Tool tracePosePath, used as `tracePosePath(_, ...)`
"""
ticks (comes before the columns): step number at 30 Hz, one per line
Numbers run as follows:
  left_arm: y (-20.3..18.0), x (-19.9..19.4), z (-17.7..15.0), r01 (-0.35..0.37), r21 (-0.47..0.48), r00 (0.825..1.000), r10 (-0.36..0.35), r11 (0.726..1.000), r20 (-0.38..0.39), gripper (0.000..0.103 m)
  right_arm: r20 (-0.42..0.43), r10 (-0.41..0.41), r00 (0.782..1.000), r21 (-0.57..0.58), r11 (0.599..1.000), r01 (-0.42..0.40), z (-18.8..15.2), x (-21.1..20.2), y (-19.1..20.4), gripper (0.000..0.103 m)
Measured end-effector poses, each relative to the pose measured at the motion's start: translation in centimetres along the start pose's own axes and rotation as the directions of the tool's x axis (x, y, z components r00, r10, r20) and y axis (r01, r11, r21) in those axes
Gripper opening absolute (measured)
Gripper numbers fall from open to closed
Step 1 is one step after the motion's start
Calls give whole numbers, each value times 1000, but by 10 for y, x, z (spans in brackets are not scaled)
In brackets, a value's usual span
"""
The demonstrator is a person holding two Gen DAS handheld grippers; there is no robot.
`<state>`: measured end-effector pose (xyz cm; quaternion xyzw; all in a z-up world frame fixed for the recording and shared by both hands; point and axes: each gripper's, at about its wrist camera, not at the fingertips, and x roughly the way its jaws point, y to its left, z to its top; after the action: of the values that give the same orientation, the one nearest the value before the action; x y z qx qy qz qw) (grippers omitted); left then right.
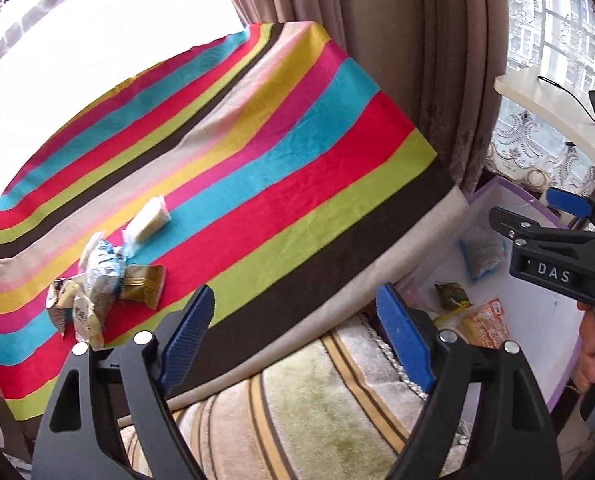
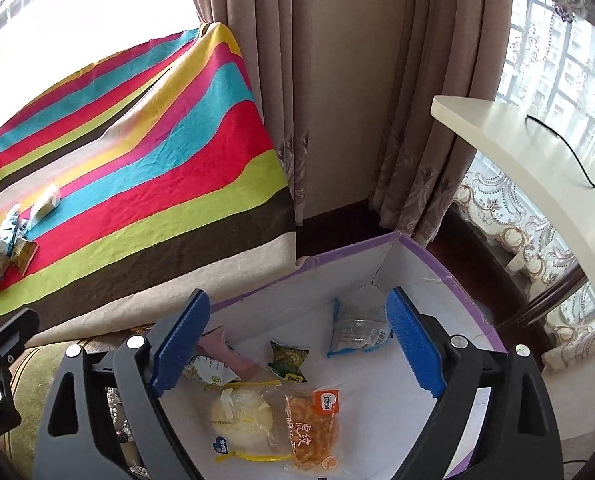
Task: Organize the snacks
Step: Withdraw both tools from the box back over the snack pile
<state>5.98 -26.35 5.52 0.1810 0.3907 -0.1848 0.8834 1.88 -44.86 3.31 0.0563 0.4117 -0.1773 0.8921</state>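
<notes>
Several wrapped snacks (image 2: 313, 420) lie in the white box (image 2: 429, 276) with the purple rim, under the right gripper (image 2: 297, 344), fingers spread and empty, while more packets (image 1: 109, 276) sit left on the striped cloth (image 1: 297, 152) beyond the left gripper (image 1: 297, 336), likewise spread.
</notes>
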Motion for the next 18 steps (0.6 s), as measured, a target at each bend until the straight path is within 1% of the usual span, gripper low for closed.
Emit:
tracePosePath(1, 6, -1, 0, -22, -16, 1000, 22, 1000, 11, 93, 8, -8, 1000, -4, 1000, 8, 1, -2, 4, 87)
tracePosePath(2, 12, -3, 0, -59, -35, 998, 60, 998, 26, 94, 15, -15, 1000, -10, 1000, 15, 2, -4, 8, 87)
tracePosePath(4, 24, -7, 1, -147, -64, 987, 150, 987, 49, 95, 33, -52, 998, -27, 998, 53, 4, -8, 17, 87)
tracePosePath(5, 31, -8, 1, -169, -77, 983, 174, 983, 55, 95, 43, -72, 997, -37, 997, 73, 5, -9, 21, 87)
tracePosePath(8, 57, -8, -1, -174, -158, 982, 183, 972, 45, 95, 76, -102, 992, -88, 990, 108, 7, -15, 38, 87)
tracePosePath(10, 71, -10, -2, -199, -192, 975, 213, 961, 58, 95, 106, -100, 989, -114, 987, 112, 7, -20, 50, 87)
tracePosePath(12, 82, -12, -3, -233, -201, 966, 250, 952, 64, 95, 130, -64, 989, -127, 989, 81, 7, -26, 59, 87)
tracePosePath(13, 87, -13, -4, -240, -209, 964, 258, 948, 65, 95, 136, -33, 990, -131, 990, 51, 8, -28, 64, 87)
tracePosePath(14, 95, -13, -5, -249, -224, 961, 269, 942, 64, 95, 132, 23, 991, -131, 991, -5, 10, -33, 74, 87)
tracePosePath(15, 101, -14, -6, -261, -236, 957, 283, 936, 64, 95, 130, 44, 991, -133, 991, -27, 12, -34, 79, 87)
tracePosePath(16, 108, -14, -8, -269, -245, 954, 292, 932, 63, 95, 130, 44, 991, -133, 991, -27, 12, -34, 79, 87)
tracePosePath(17, 116, -16, -11, -264, -252, 955, 289, 931, 69, 95, 128, 74, 989, -137, 989, -56, 15, -36, 91, 87)
tracePosePath(18, 124, -19, -16, -240, -269, 958, 272, 933, 89, 95, 128, 92, 987, -138, 988, -74, 16, -37, 98, 87)
